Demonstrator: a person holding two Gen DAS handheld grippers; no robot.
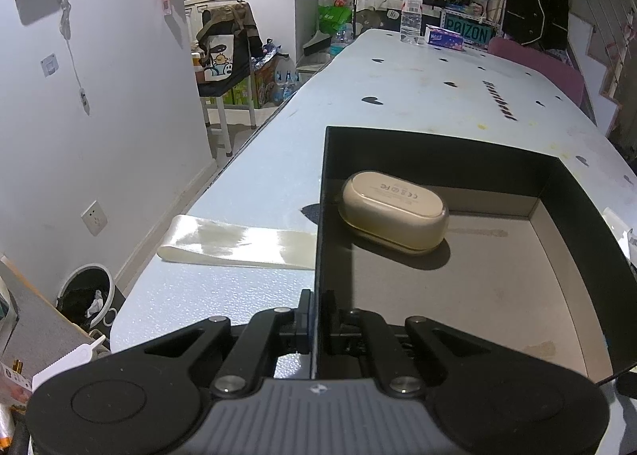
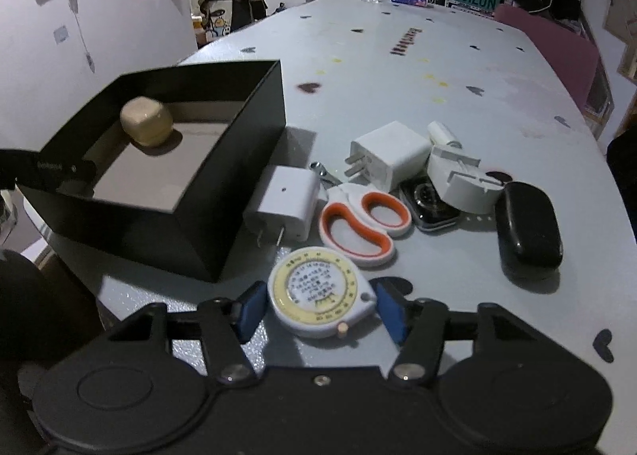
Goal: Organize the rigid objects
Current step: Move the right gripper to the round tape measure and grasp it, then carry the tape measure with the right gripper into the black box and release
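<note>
My left gripper is shut on the near left wall of the black box. A beige earbud case lies inside the box; it also shows in the right wrist view within the box. My right gripper is open with its blue pads on either side of a round white and yellow tape measure on the table. Beyond it lie orange-handled scissors, two white chargers, a smartwatch, a white holder and a black case.
A cream ribbon strip lies left of the box. A water bottle and a tissue pack stand at the table's far end. The left table edge drops to a bin on the floor. A pink chair stands at right.
</note>
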